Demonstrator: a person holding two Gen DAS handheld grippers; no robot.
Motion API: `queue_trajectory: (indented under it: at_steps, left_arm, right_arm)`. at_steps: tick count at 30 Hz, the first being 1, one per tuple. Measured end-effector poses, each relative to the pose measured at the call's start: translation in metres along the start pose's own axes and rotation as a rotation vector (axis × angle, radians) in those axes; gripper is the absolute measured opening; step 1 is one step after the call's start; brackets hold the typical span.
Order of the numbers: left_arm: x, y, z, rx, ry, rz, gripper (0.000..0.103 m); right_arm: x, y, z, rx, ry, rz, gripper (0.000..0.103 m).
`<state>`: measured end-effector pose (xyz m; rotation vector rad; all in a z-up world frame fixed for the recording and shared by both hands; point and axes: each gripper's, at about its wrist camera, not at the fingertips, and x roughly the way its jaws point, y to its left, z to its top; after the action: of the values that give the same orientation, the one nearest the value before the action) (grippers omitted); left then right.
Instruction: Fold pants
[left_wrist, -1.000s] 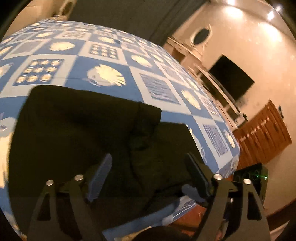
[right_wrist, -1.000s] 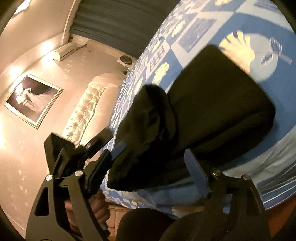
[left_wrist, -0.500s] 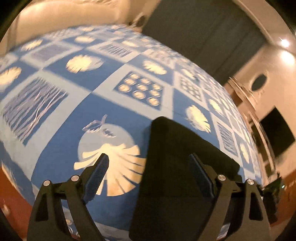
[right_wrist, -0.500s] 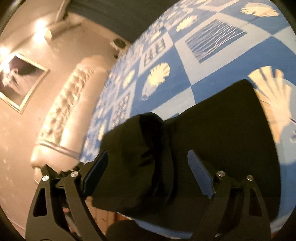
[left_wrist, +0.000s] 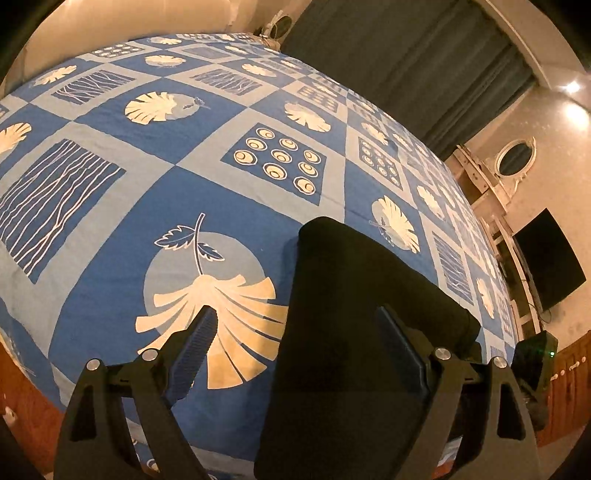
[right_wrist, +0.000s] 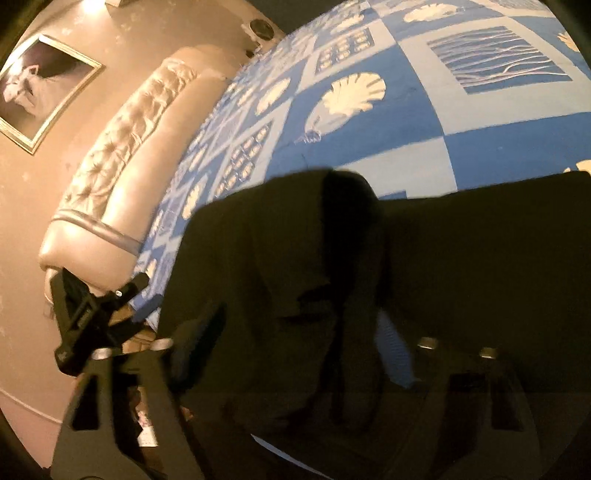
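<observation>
While its fingers stood wide apart and held nothing, the left gripper (left_wrist: 291, 347) hovered over the near left edge of the folded black pants (left_wrist: 354, 325). The right gripper (right_wrist: 306, 354), blurred, also spread apart above the pants' bunched fabric on the blue patterned bedspread (left_wrist: 184, 177).

Bare bed, one dark obstacle
The bed (left_wrist: 122, 206) lies free left of the folded pants (left_wrist: 354, 314).
</observation>
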<state>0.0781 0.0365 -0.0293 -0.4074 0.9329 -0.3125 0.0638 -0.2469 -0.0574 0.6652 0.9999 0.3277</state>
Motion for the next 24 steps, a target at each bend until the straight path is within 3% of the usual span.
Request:
queue_trajectory:
  at_steps: [1, 3, 7, 15, 24]
  left_arm:
    - [0.000, 0.000, 0.000, 0.000, 0.002, -0.001, 0.086]
    - [0.001, -0.001, -0.001, 0.003, 0.008, -0.003, 0.086]
    - [0.003, -0.003, -0.001, 0.013, 0.019, -0.007, 0.086]
    - [0.004, -0.006, -0.004, 0.021, 0.035, -0.030, 0.086]
    - [0.011, -0.031, -0.014, 0.119, 0.090, -0.082, 0.086]
  right_arm:
    - [0.001, -0.004, -0.001, 0.019, 0.005, 0.006, 0.042]
    - [-0.001, -0.011, -0.002, 0.051, 0.006, 0.044, 0.036]
    - [-0.015, -0.015, -0.005, 0.100, -0.022, 0.133, 0.010]
    - [-0.082, -0.009, 0.001, 0.070, -0.139, 0.121, 0.005]
    - [-0.132, -0.060, -0.005, 0.146, -0.184, 0.019, 0.003]
